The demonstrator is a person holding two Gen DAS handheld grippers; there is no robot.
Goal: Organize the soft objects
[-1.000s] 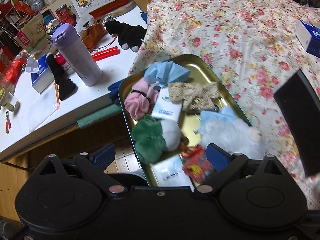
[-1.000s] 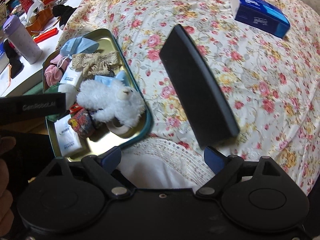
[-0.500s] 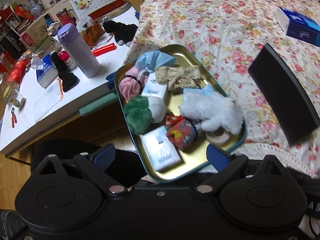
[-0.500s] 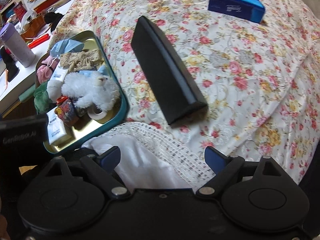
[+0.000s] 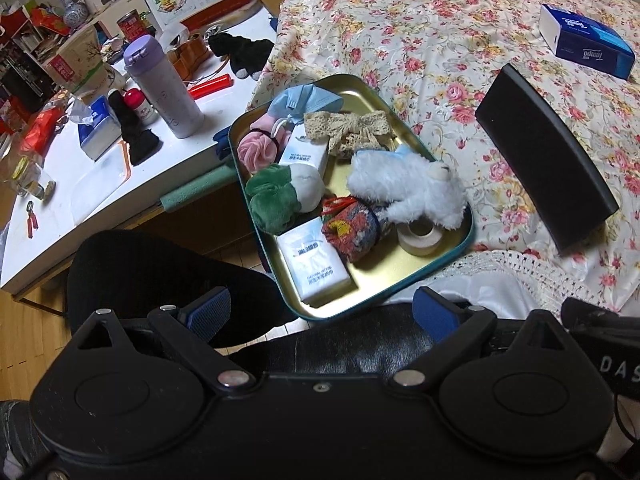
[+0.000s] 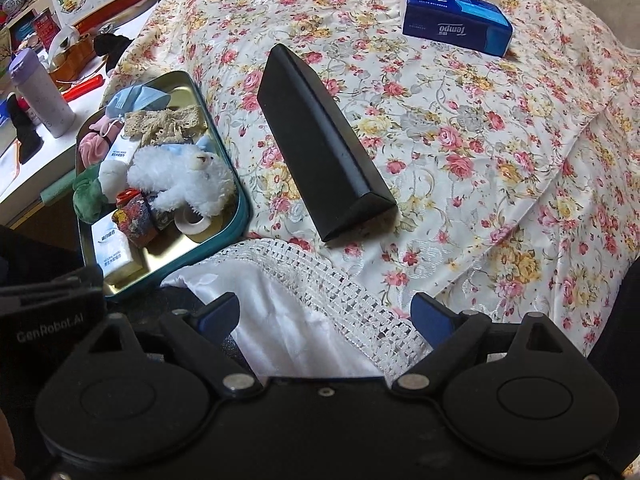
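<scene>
The left gripper [image 5: 320,312] stands with its blue-padded fingers spread wide and nothing between them, held back at the near edge of the tin tray [image 5: 400,96]. The right gripper [image 6: 324,312] is likewise spread and empty, poised over the lace edge of the floral bedspread [image 6: 460,128].

From the left gripper, toward 12 o'clock, the tray holds the soft things heaped together: a tissue pack [image 5: 314,266] nearest, a patterned fabric pouch [image 5: 352,230], a white plush bear [image 5: 408,188], a green-and-white plush [image 5: 280,196], a pink scrunchie [image 5: 256,150], a lace bow [image 5: 348,130] and a blue face mask [image 5: 304,98], with a tape roll [image 5: 420,236] among them. At 2 o'clock a long black box [image 5: 544,152] lies on the bed, well apart from the tray.

My judgement: this heap fits both a tray filled with gathered things and a tray waiting to be sorted out; neither gripper is committed to anything. Any pick here calls for a light pinch on one piece without dragging its neighbours.

The left view alone shows the cluttered worktop [image 5: 60,216] at 10 o'clock in full, with its purple flask [image 5: 160,84] and black plush [image 5: 240,50]. The right view alone shows the blue tissue box [image 6: 456,20] whole, the black box's triangular end, and the bed's far slope.
</scene>
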